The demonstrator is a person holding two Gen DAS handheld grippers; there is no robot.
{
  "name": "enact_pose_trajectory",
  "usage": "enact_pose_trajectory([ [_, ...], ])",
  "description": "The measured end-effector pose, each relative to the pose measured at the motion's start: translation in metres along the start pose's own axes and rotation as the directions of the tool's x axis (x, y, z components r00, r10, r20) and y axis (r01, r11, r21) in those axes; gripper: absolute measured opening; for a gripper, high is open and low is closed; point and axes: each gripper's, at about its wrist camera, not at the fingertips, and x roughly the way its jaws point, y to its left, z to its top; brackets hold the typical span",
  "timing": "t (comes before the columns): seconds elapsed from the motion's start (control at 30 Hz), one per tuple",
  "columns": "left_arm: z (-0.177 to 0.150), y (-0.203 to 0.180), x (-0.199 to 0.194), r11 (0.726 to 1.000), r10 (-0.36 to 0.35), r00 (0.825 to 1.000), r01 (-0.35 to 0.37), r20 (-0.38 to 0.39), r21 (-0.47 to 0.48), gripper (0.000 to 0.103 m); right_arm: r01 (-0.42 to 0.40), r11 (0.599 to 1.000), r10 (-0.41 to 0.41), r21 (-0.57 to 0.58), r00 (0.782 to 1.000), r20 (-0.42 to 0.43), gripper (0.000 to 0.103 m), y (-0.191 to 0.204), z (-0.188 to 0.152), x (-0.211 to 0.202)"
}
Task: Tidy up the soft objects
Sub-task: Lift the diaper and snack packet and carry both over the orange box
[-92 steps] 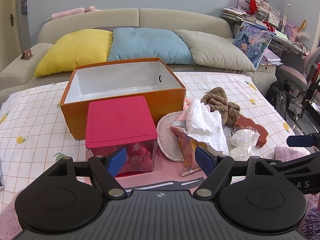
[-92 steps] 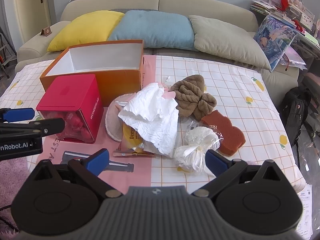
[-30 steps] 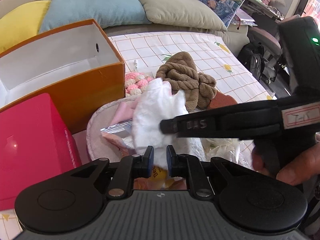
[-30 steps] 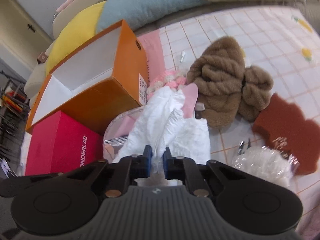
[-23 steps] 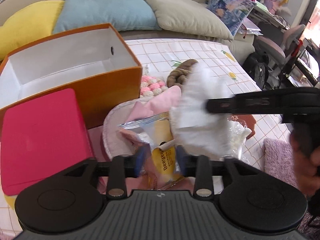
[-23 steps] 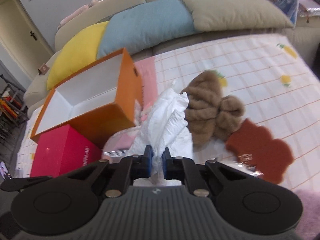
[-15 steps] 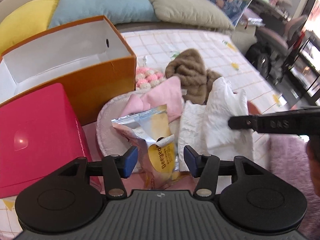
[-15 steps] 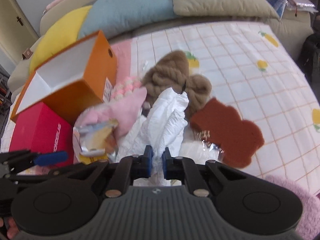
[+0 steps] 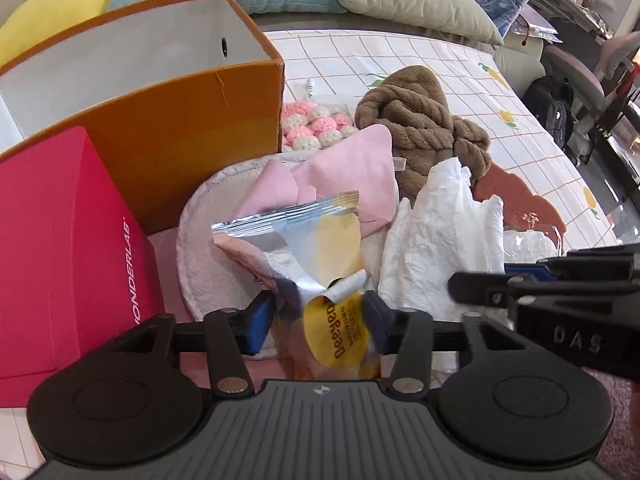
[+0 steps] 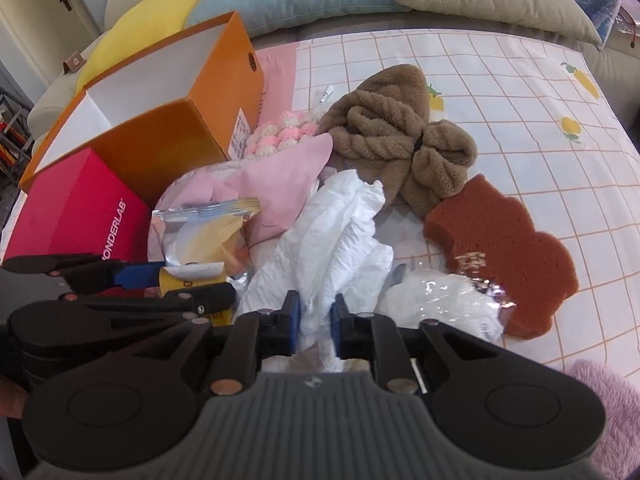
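Observation:
A foil snack packet (image 9: 328, 240) with a yellow label lies on a round pale pad (image 9: 216, 264). My left gripper (image 9: 319, 325) straddles the packet's near end; its jaws are closing and the pads do not clearly press on it. To the right lies a crumpled white cloth (image 10: 340, 232). Its near end sits between the fingers of my right gripper (image 10: 315, 320), whose jaws are opening. A pink cloth (image 9: 352, 168), a pink-and-white crochet piece (image 9: 316, 124) and a brown towel (image 10: 392, 132) lie behind. The orange box (image 9: 180, 120) stands open at the back left.
A red lidded box (image 9: 60, 240) stands at the near left, against the orange box. A rust sponge (image 10: 500, 248) and a clear bag (image 10: 440, 304) lie to the right, with a purple fluffy thing (image 10: 600, 392) at the near right. Sofa cushions line the far edge.
My left gripper let go of the white cloth, opened wide and sank over the snack packet. My right gripper carried the cloth off the packet to the right, and its jaws have parted a little.

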Motion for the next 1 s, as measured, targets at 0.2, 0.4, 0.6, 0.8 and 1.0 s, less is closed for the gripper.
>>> enact_pose_trajectory([
  [0.2, -0.003, 0.004, -0.014, 0.999, -0.006, 1.000, 0.007, 0.023, -0.032, 0.032, -0.015, 1.000, 0.015, 0.021, 1.000, 0.006, 0.053, 0.001, 0.002, 0.006],
  [0.4, -0.006, 0.005, -0.053, 1.000, 0.010, 0.995, -0.007, 0.099, -0.028, 0.031, -0.015, 1.000, 0.015, 0.004, 1.000, -0.015, 0.059, 0.006, 0.013, 0.028],
  [0.6, -0.004, 0.006, -0.070, 0.999, 0.006, 0.992, 0.000, 0.126, -0.045, 0.031, 0.016, 0.995, -0.020, -0.100, 0.999, -0.038, 0.045, 0.022, 0.009, 0.046],
  [0.8, -0.006, 0.011, -0.078, 0.998, -0.014, 0.990, 0.023, 0.140, -0.064, 0.030, 0.016, 0.994, -0.015, -0.109, 1.000, 0.010, 0.015, 0.019, 0.008, 0.023],
  [1.0, -0.009, 0.016, -0.098, 0.996, -0.033, 0.983, 0.048, 0.183, -0.080, 0.030, -0.043, 0.998, 0.047, -0.037, 0.993, 0.105, 0.016, 0.003, 0.021, -0.029],
])
